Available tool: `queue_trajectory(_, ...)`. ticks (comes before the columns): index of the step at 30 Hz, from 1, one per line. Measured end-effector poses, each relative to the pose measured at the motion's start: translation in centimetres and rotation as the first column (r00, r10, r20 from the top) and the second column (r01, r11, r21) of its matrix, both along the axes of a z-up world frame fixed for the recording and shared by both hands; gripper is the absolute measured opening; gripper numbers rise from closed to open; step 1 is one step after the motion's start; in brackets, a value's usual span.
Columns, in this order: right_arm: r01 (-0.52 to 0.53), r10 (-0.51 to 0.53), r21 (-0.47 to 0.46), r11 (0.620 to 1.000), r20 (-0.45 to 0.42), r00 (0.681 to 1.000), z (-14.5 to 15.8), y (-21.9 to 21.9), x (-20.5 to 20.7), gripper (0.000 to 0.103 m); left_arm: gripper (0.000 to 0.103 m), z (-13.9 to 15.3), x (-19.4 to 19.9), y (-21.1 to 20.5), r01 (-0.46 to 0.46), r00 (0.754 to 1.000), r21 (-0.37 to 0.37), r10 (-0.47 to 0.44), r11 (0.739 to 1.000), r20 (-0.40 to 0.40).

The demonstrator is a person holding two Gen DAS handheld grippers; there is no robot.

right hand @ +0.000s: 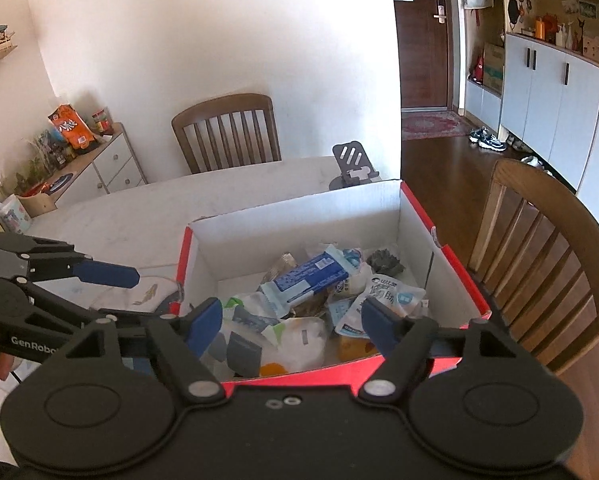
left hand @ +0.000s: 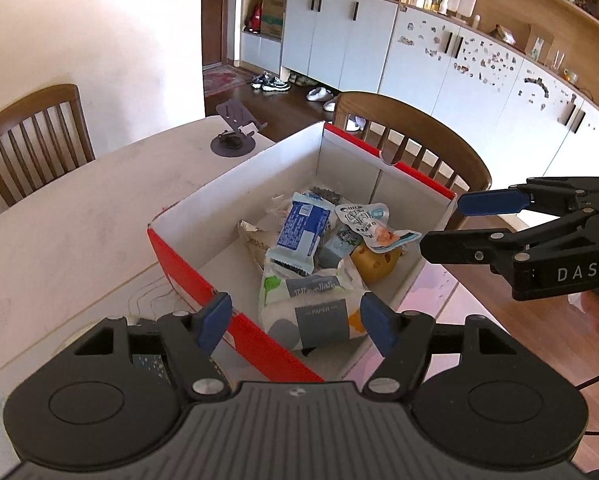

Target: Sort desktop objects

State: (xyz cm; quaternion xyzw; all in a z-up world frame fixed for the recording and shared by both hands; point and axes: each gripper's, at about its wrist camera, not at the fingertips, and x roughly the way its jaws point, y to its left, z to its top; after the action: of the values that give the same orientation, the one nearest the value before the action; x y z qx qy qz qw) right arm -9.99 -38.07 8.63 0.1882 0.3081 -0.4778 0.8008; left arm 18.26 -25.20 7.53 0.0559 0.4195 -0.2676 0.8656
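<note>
A red and white cardboard box point(left hand: 235, 184) point(right hand: 291, 216) stands on the white table. It holds several packets: a blue snack bar wrapper point(left hand: 299, 232) point(right hand: 311, 276), a white tissue pack marked PAPER point(left hand: 319, 316) point(right hand: 299, 340), a white pouch point(left hand: 369, 224) point(right hand: 391, 300) and a yellow round thing point(left hand: 377, 264). My left gripper point(left hand: 295, 320) is open and empty over the box's near edge. My right gripper point(right hand: 291, 320) is open and empty over the box's near wall; it shows in the left wrist view point(left hand: 443, 224) at the box's right side.
A grey phone stand point(left hand: 235, 128) point(right hand: 351, 168) sits on the table behind the box. Wooden chairs point(left hand: 35, 136) point(right hand: 539, 264) stand around the table. A sideboard with snacks point(right hand: 79, 148) is at the far left. White cabinets point(left hand: 419, 60) line the far wall.
</note>
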Motion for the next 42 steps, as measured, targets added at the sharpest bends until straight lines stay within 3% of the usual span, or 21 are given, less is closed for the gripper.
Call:
queue_trajectory(2, 0.005, -0.005, -0.008, 1.000, -0.001, 1.000, -0.1, 0.4, 0.2, 0.078, 0.081, -0.1, -0.4, 0.4, -0.008, 1.000, -0.009, 0.008, 1.000, -0.001)
queue_trajectory(6, 0.010, -0.009, -0.030, 0.999, 0.016, 1.000, -0.1, 1.4, 0.3, 0.088, 0.086, 0.0, -1.0, 1.2, -0.021, 1.000, -0.035, 0.021, 0.999, 0.001)
queue_trajectory(10, 0.027, -0.026, -0.044, 0.999, 0.030, 0.999, -0.2, 2.5, 0.5, 0.092, 0.100, 0.2, -1.6, 2.3, -0.042, 0.999, -0.054, 0.043, 0.998, 0.013)
queue_trajectory(18, 0.057, -0.055, -0.062, 0.996, 0.035, 0.998, -0.9, 4.7, 1.2, 0.101, 0.100, -0.3, -3.0, 4.0, -0.050, 0.998, -0.050, 0.051, 0.997, 0.021)
queue_trajectory(31, 0.119, -0.116, -0.116, 0.986, 0.036, 0.993, -1.5, 8.4, 2.5, 0.102, 0.100, -0.1, -6.0, 5.9, -0.047, 0.995, -0.038, 0.050, 0.998, 0.089)
queue_trajectory(42, 0.138, -0.135, -0.102, 0.985, 0.032, 0.990, -2.3, 10.1, 3.4, 0.102, 0.100, -0.3, -7.1, 6.9, -0.040, 0.997, -0.041, 0.043, 0.998, 0.071)
